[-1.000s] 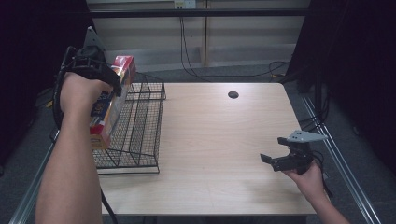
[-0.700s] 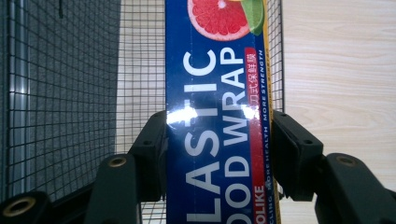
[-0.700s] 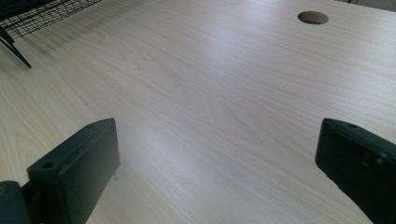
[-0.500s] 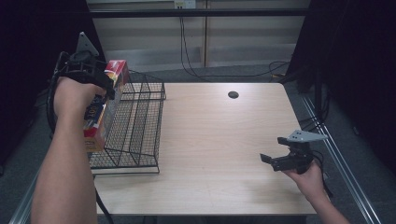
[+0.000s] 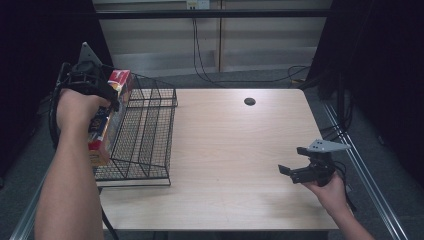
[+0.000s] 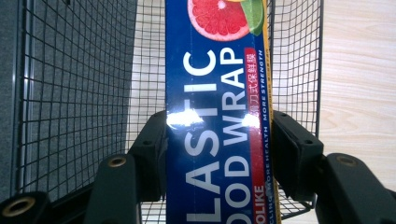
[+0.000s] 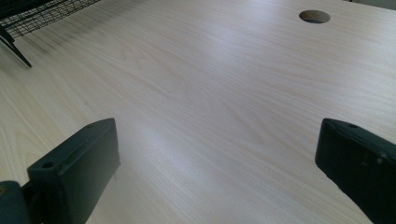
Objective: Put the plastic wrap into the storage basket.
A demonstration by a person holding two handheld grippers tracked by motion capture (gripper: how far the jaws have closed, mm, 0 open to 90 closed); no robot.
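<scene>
- The left gripper [image 5: 107, 97] is clamped on a long box of plastic food wrap [image 5: 106, 117]; in the left gripper view both jaws press flat against the box's [image 6: 217, 116] two narrow sides, a firm-looking hold.
- The box is held in the air over the desk's left edge, just above the left side of a black wire basket [image 5: 142, 132] that sits at the left of the desk [image 5: 235, 160].
- Its long axis runs from the near left corner of the desk toward the far edge, roughly in line with the basket's own length (the far end sits higher, so it is tilted, not level).
- Seen from the left gripper, the basket mesh [image 6: 74, 93] lies straight beneath the box, so I judge the coming move to be a lowering into the basket, and the left hand [image 5: 75, 107] is plainly the nearer one.
- The right gripper [image 5: 295, 172] rests low near the desk's right edge, well apart from the basket, jaws spread wide over bare wood with nothing between them.
- A round cable hole [image 5: 249, 101] sits near the far edge.
</scene>
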